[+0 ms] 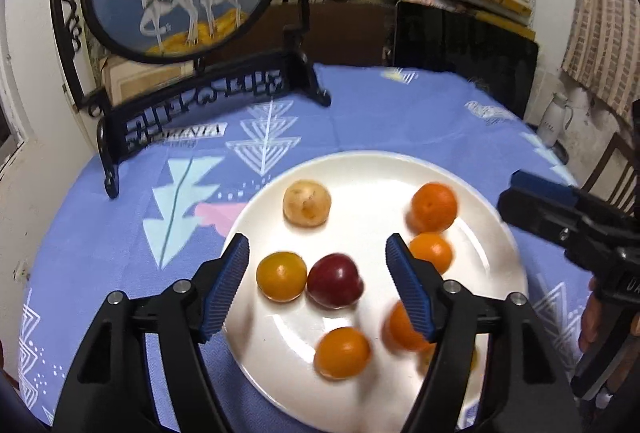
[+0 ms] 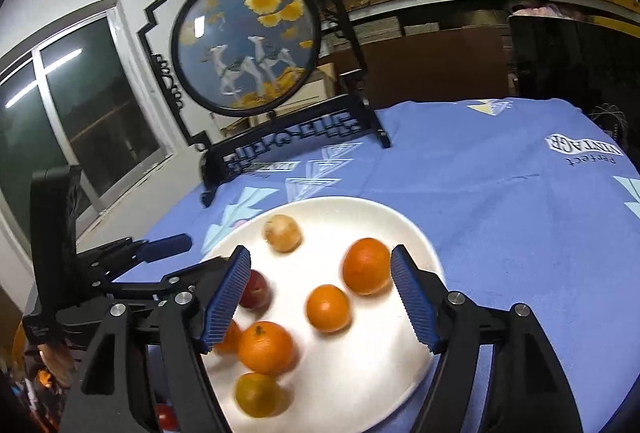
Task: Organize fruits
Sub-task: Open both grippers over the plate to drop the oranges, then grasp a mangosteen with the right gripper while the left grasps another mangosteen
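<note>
Evidently both tools hang over the white plate [image 1: 500, 273] on the blue cloth, jaws apart and empty. The left gripper [image 1: 318, 287] brackets a yellow fruit [image 1: 281, 276] and a red plum [image 1: 335, 280] untouched; the right gripper [image 2: 320, 299] frames two oranges [image 2: 328, 308]. The fruit looks gathered already; next, I'd guess, comes tidying or withdrawing.

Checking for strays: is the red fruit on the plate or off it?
On it. The red fruit rests on the white plate, touching a yellow-orange fruit.
</note>
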A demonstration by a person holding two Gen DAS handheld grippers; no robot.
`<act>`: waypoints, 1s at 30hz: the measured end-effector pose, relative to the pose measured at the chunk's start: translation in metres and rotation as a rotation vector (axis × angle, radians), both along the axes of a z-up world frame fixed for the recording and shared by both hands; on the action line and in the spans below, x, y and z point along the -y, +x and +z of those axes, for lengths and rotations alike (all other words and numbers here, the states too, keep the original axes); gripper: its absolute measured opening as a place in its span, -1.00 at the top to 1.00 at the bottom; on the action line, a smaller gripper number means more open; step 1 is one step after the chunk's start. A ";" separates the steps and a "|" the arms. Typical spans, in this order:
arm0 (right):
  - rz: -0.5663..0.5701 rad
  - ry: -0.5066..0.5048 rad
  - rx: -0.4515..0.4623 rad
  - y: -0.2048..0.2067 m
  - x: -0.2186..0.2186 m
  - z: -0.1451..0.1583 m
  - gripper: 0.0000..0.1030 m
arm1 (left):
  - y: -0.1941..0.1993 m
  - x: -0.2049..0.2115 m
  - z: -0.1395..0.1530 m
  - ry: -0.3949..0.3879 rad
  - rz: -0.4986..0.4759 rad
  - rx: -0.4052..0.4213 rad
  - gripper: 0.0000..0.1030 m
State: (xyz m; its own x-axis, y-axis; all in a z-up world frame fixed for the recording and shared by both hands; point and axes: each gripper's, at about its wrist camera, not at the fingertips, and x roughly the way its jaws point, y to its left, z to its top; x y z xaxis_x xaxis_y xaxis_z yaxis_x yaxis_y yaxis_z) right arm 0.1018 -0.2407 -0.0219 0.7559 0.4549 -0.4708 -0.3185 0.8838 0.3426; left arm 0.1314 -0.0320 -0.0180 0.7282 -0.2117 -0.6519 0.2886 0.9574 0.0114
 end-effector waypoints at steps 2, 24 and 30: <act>0.033 0.023 -0.001 -0.011 -0.004 0.009 -0.42 | -0.012 -0.006 0.010 -0.021 -0.004 0.028 -0.40; 0.186 -0.402 -0.254 -0.214 -0.020 -0.071 -0.69 | -0.193 -0.051 -0.043 0.163 -0.207 -0.091 -0.60; 0.209 -0.453 -0.235 -0.214 -0.031 -0.078 0.20 | -0.201 -0.039 -0.062 0.169 -0.229 -0.146 -0.63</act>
State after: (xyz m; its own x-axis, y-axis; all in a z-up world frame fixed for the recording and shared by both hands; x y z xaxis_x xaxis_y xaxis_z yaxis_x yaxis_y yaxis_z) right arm -0.1127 -0.2094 -0.1000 0.5222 0.2964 -0.7996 -0.4636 0.8857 0.0255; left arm -0.0693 0.0070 -0.0803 0.5700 -0.2392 -0.7861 0.5065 0.8556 0.1069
